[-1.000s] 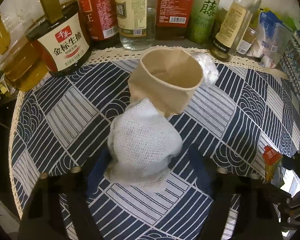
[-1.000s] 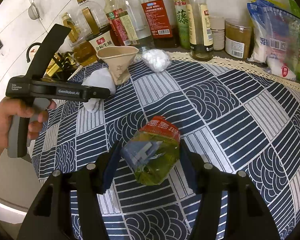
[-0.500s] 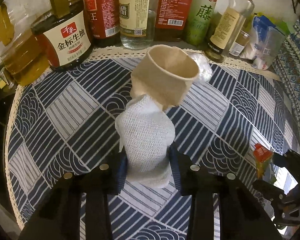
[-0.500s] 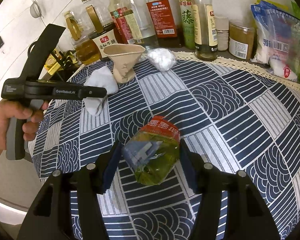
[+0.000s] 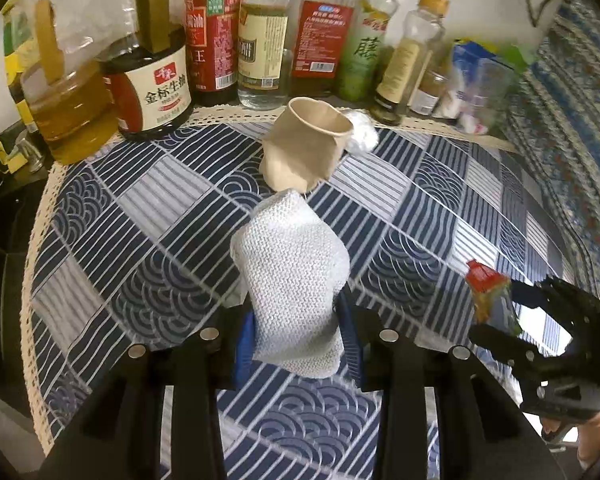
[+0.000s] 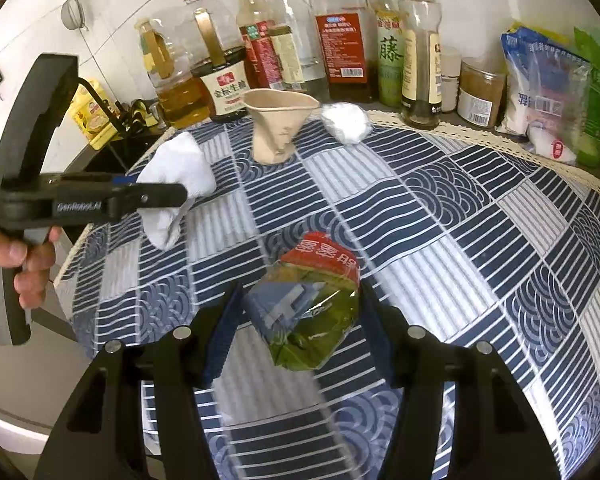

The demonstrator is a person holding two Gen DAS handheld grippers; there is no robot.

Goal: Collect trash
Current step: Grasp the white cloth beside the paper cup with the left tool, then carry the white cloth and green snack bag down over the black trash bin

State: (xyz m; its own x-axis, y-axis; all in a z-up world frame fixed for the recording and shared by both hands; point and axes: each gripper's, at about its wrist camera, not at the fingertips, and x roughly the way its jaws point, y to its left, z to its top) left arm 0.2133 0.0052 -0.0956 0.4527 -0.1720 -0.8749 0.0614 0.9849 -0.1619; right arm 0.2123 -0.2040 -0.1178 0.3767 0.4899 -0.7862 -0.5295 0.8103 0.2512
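Observation:
My left gripper (image 5: 296,332) is shut on a crumpled white paper towel (image 5: 294,280) and holds it above the blue patterned tablecloth (image 5: 140,216); the towel also shows in the right wrist view (image 6: 176,184). My right gripper (image 6: 300,320) is shut on a green and red snack wrapper (image 6: 314,308), which also shows in the left wrist view (image 5: 490,292). A crushed tan paper cup (image 5: 304,148) stands behind the towel, with a white plastic wad (image 5: 362,138) beside it. Both show in the right wrist view, the cup (image 6: 278,128) and the wad (image 6: 346,122).
Sauce and oil bottles (image 5: 220,40) line the back edge of the table, also in the right wrist view (image 6: 340,40). Food bags (image 6: 548,88) and a jar (image 6: 480,96) stand at the back right. A dark sink area (image 6: 112,152) lies left of the table.
My left gripper closed on the paper towel and lifted it back from the cup. My right gripper kept hold of the wrapper and stayed nearly still.

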